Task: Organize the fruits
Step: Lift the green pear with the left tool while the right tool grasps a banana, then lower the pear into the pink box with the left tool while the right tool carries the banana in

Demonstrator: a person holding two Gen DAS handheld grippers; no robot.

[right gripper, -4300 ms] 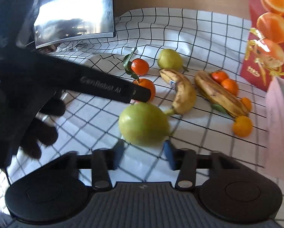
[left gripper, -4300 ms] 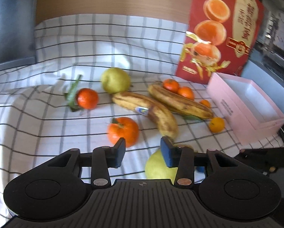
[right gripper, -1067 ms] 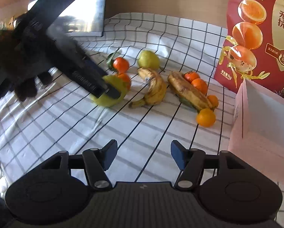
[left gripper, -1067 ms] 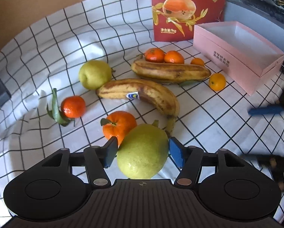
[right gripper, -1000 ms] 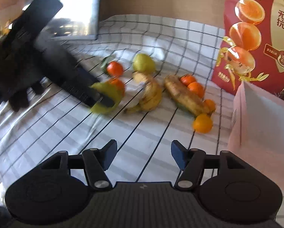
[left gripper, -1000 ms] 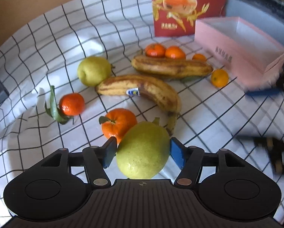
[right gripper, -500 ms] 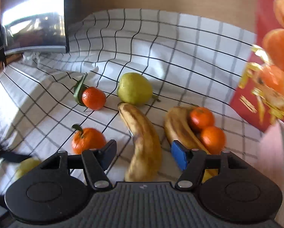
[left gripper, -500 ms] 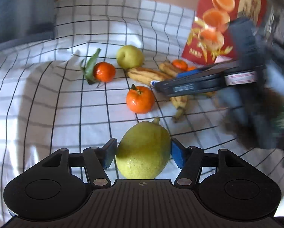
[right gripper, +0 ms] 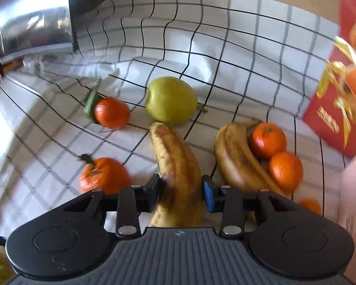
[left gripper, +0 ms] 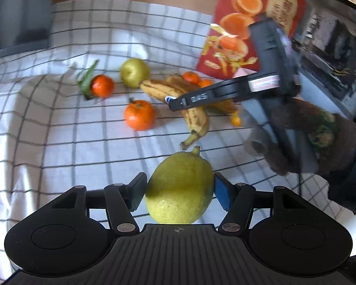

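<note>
Left wrist view shows a big checked cloth (left gripper: 59,128) spread wide under all the fruit. At the back a red box (left gripper: 239,28) with orange pictures stands up. The right gripper (left gripper: 175,105) reaches in from the side, held by a gloved hand (left gripper: 304,140), with its tip over the spotty banana (left gripper: 197,118). Close to the camera, the left gripper (left gripper: 179,190) hugs a yellow-green pear (left gripper: 180,187) on both sides, gripping it tight.

Right wrist view shows the right gripper's jaws have just been closing, and now both pads press the spotty banana in the middle of the cloth. A second banana (right gripper: 237,156) lies just beside it, touching two small oranges (right gripper: 276,154). A green apple (right gripper: 169,99) sits at the spotty banana's far end. A leafy orange (right gripper: 111,112) sits near the apple, and another orange (right gripper: 103,174) is just beside the gripper.
</note>
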